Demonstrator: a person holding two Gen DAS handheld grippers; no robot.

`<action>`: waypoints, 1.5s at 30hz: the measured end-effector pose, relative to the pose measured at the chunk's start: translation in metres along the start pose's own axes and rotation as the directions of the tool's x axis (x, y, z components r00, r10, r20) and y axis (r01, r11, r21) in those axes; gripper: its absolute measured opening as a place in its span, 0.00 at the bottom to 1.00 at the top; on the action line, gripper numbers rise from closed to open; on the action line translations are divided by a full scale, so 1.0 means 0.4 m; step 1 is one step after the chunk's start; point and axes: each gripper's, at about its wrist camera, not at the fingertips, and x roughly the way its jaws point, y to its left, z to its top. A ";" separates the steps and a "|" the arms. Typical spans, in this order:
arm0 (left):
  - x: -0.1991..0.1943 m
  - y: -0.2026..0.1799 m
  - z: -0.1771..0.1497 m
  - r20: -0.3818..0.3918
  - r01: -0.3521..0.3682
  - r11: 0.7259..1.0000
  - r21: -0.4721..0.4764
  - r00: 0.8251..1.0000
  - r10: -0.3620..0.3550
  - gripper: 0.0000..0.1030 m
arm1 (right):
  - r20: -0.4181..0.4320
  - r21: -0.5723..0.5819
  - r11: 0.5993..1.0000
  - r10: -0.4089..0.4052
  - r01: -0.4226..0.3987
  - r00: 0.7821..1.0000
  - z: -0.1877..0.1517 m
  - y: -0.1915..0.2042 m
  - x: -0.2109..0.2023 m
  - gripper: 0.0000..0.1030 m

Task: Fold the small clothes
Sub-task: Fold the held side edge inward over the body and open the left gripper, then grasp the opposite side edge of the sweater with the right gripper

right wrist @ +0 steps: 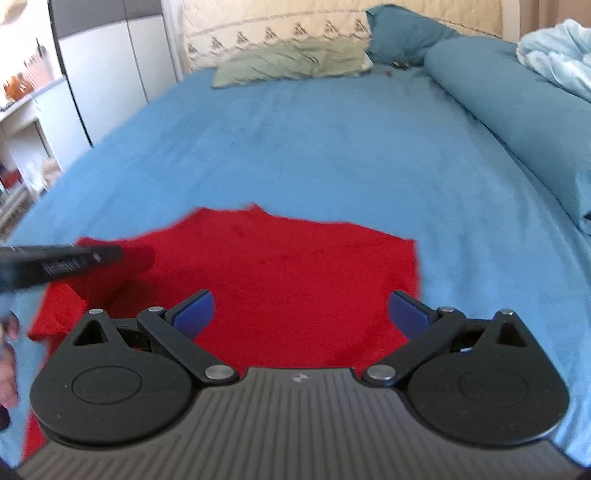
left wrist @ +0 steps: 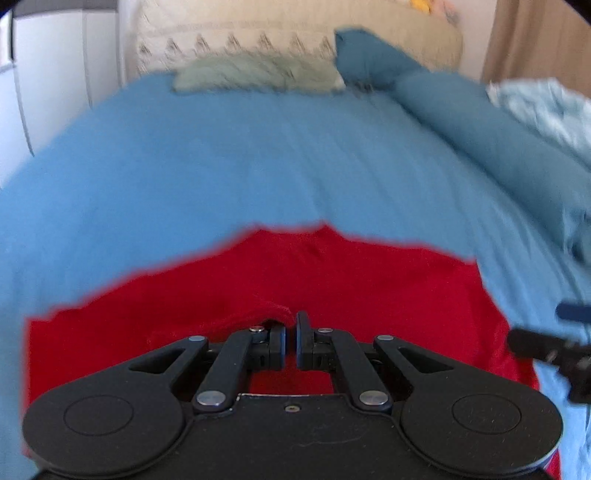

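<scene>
A red garment (left wrist: 332,280) lies spread on the blue bedsheet (left wrist: 221,166); it also shows in the right wrist view (right wrist: 280,280). My left gripper (left wrist: 290,334) is shut on a raised fold of the red garment, which bunches up just left of its fingertips. My right gripper (right wrist: 300,314) is open and empty, hovering over the near part of the garment, with its blue pads (right wrist: 195,310) wide apart. The left gripper's fingers (right wrist: 74,260) reach in from the left edge of the right wrist view, over the garment's left side.
A green pillow (right wrist: 291,62) and a dark blue pillow (right wrist: 399,33) lie at the head of the bed. A rolled blue duvet (right wrist: 517,110) runs along the right side with a pale blue cloth (right wrist: 557,59) beyond. White cupboards (right wrist: 107,70) stand to the left.
</scene>
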 end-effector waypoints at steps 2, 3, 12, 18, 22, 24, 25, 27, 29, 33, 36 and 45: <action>0.055 -0.015 -0.029 -0.062 -0.005 1.000 -0.006 0.998 0.005 0.05 | -0.018 -0.002 1.000 0.000 0.000 1.000 -0.014 -0.033 0.012 1.00; 0.075 -0.025 -0.038 -0.088 -0.009 1.000 -0.012 0.996 0.008 0.06 | -0.026 -0.007 1.000 0.000 -0.001 1.000 -0.017 -0.046 0.019 1.00; -0.022 0.044 -0.075 -0.103 0.030 0.999 -0.030 0.994 -0.033 0.67 | -0.077 -0.091 0.988 0.120 -0.127 0.990 0.028 -0.002 0.034 1.00; -0.134 0.178 -0.106 -0.123 -0.105 0.991 -0.081 0.988 0.094 0.72 | -0.187 -0.332 0.894 0.250 -0.301 0.950 0.078 0.198 0.056 1.00; -0.156 0.293 -0.140 -0.152 -0.199 0.974 -0.109 0.972 0.182 0.72 | -0.285 -0.511 0.769 0.271 -0.385 0.919 0.056 0.324 0.116 1.00; -0.155 0.342 -0.155 -0.159 -0.227 0.966 -0.121 0.965 0.207 0.72 | -0.329 -0.573 0.714 0.249 -0.402 0.911 0.037 0.374 0.156 0.88; -0.153 0.362 -0.161 -0.160 -0.239 0.963 -0.124 0.963 0.219 0.72 | -0.342 -0.595 0.694 0.237 -0.405 0.909 0.025 0.391 0.171 0.79; -0.138 0.394 -0.174 -0.167 -0.259 0.956 -0.134 0.957 0.236 0.72 | -0.357 -0.630 0.661 0.218 -0.407 0.908 0.008 0.421 0.202 0.75; -0.122 0.418 -0.189 -0.182 -0.272 0.949 -0.159 0.953 0.243 0.72 | -0.360 -0.659 0.633 0.210 -0.407 0.909 -0.006 0.450 0.224 0.70; -0.126 0.439 -0.202 -0.198 -0.284 0.937 -0.203 0.949 0.245 0.72 | -0.375 -0.709 0.577 0.176 -0.404 0.910 -0.015 0.505 0.252 0.25; -0.124 0.435 -0.191 -0.190 -0.274 0.940 -0.205 0.953 0.236 0.72 | -0.343 -0.698 0.606 0.183 -0.381 0.921 0.028 0.497 0.235 0.21; -0.099 0.420 -0.161 -0.182 -0.253 0.956 -0.150 0.957 0.225 0.72 | -0.111 -0.553 0.814 0.142 -0.180 0.984 0.259 0.349 0.133 0.21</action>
